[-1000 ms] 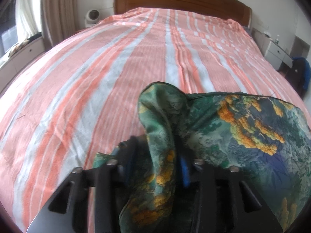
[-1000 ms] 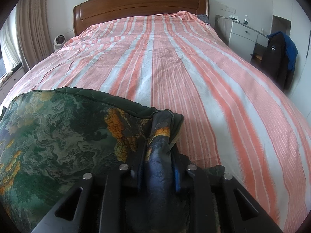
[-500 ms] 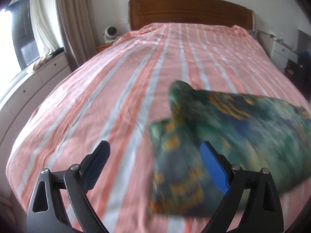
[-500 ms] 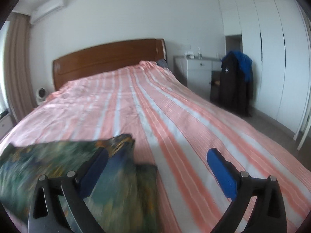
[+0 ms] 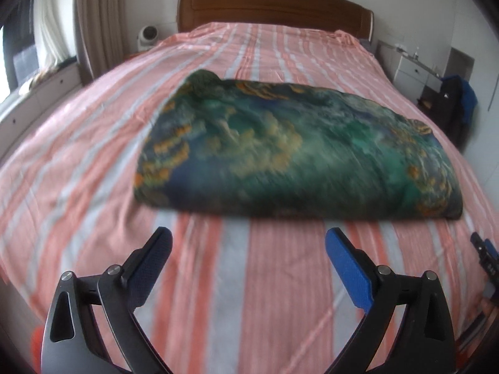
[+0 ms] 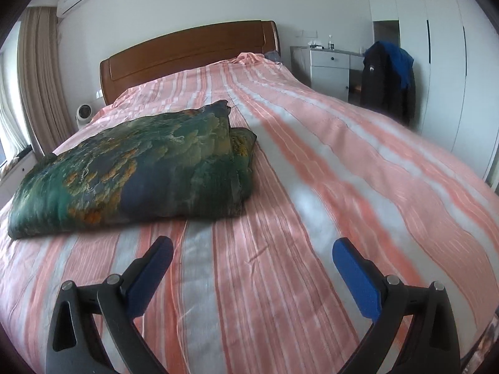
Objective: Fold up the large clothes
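Observation:
A green, blue and orange patterned garment (image 5: 296, 152) lies folded into a thick rectangle on the pink striped bed (image 5: 265, 280). It also shows in the right wrist view (image 6: 134, 168), to the left of centre. My left gripper (image 5: 248, 243) is open and empty, held back from the garment's near edge. My right gripper (image 6: 252, 251) is open and empty, near the garment's right front corner and apart from it.
A wooden headboard (image 6: 187, 50) stands at the far end. A white dresser (image 6: 330, 68) and a chair with dark and blue jackets (image 6: 389, 78) stand to the right of the bed. A curtain (image 5: 96, 25) and a small white fan (image 5: 148, 35) are at the left.
Both grippers let go of the garment, opened wide and drew back toward the foot of the bed. The garment now lies folded on the bed.

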`<control>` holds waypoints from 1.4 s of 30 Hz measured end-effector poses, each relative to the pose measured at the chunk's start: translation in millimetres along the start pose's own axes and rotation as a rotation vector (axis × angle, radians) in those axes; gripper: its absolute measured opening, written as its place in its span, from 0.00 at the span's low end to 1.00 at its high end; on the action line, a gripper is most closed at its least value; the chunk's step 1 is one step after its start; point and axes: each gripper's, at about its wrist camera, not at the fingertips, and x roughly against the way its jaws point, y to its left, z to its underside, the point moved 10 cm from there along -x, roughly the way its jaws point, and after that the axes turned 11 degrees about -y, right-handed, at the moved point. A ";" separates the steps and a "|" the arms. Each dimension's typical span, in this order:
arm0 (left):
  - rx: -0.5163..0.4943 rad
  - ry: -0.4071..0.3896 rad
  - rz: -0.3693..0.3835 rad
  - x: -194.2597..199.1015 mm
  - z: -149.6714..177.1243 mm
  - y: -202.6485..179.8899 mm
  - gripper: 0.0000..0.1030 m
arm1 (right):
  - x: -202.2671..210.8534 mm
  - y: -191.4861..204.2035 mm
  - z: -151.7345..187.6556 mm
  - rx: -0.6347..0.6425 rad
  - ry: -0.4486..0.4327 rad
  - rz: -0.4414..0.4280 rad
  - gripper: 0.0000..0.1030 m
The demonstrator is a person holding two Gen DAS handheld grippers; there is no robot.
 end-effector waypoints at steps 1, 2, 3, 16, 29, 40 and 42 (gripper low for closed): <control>0.007 0.012 0.007 -0.1 5.3 -1.8 0.96 | -0.3 -2.0 0.3 0.000 -0.004 0.008 0.98; 0.004 0.028 0.009 -0.8 9.9 -2.4 0.96 | -2.3 -4.8 0.4 -0.003 -0.008 0.017 0.98; -0.006 0.035 0.001 -0.9 13.0 -1.5 0.96 | -4.8 -6.4 1.6 -0.006 -0.005 0.017 0.98; -0.021 0.057 -0.041 4.8 31.6 10.2 0.96 | -5.9 -5.5 24.7 -0.017 0.046 0.000 0.98; -0.212 -0.032 0.032 -14.6 -31.9 -66.2 0.96 | -13.0 -4.0 32.4 -0.023 0.077 -0.009 0.98; -0.405 0.050 0.036 -94.3 -48.5 -134.1 0.98 | -14.7 -3.8 34.6 -0.023 0.087 -0.023 0.98; -0.439 0.107 0.008 -101.1 -16.4 -128.7 0.99 | -13.8 -1.8 34.0 -0.019 0.085 -0.036 0.98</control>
